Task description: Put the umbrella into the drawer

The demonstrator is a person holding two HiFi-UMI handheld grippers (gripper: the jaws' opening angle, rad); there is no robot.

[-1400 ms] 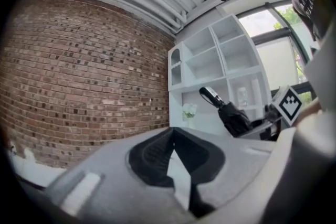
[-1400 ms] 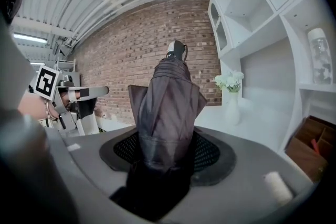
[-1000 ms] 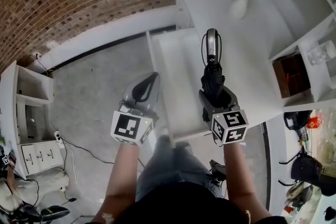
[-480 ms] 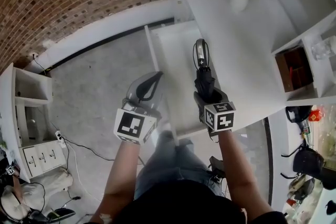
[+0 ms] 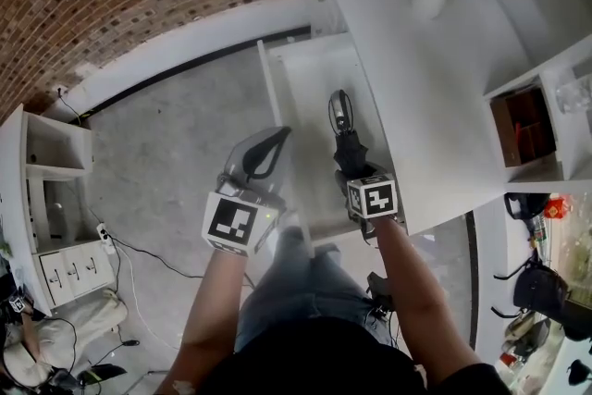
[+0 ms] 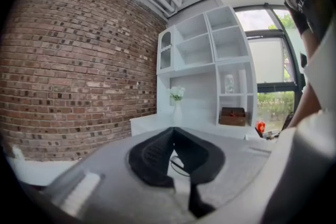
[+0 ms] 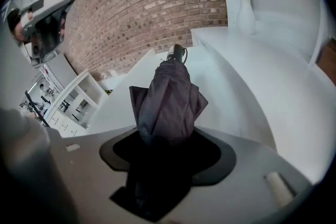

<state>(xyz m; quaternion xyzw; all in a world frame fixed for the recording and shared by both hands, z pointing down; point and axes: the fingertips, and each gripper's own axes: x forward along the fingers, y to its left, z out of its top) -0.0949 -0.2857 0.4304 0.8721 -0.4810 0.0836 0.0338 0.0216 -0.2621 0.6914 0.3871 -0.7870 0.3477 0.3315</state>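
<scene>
Now our folded umbrella (image 5: 342, 129) sits pinched in our right gripper (image 5: 354, 169), its handle end out over the open drawer (image 5: 301, 83) under the desk (image 5: 416, 79). Our left gripper (image 5: 274, 136) hangs empty, tips pressed together. We judge only the lowering and release remain.

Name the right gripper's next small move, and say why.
Probably lower the right gripper a little. It is shut on the folded dark fabric umbrella, which lies lengthwise over the open white drawer and seems not yet down on its floor.
</scene>
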